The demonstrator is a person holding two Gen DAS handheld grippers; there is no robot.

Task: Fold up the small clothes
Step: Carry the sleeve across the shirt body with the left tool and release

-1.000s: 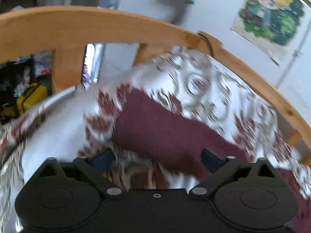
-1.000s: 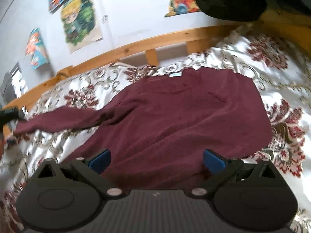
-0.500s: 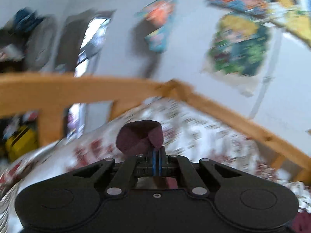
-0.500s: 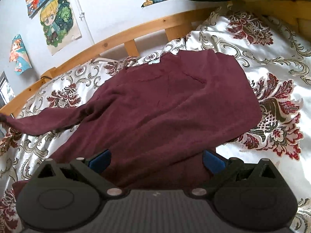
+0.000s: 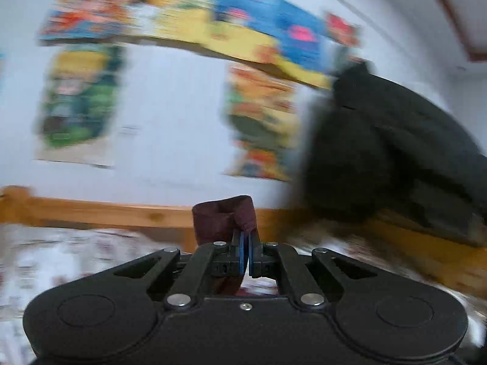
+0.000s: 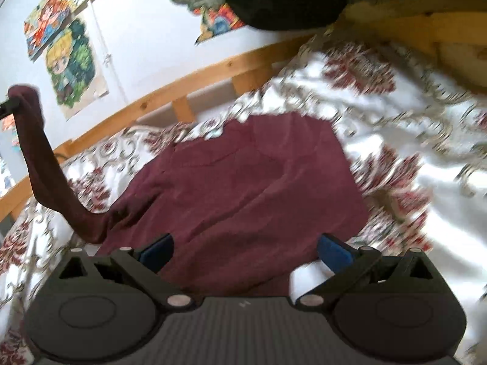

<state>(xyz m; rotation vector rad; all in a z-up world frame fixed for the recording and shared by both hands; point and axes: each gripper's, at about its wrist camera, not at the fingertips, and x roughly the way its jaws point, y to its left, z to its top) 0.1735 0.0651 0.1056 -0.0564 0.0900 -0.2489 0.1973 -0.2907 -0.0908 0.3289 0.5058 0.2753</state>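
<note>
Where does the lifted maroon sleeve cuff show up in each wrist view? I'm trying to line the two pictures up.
Left wrist: the sleeve cuff sits low centre, pinched in the shut left gripper.
Right wrist: the cuff is at the far left edge, raised above the bedspread; the right gripper is open.
Shared landmark: the green cartoon poster.

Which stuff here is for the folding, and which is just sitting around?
For the folding:
- dark red top, spread on the bed
- its sleeve, lifted up, pinched in the left tool
- right tool, open above the top

Just there:
- flowery bedspread
- wooden bed rail
- posters
- black clothing
</note>
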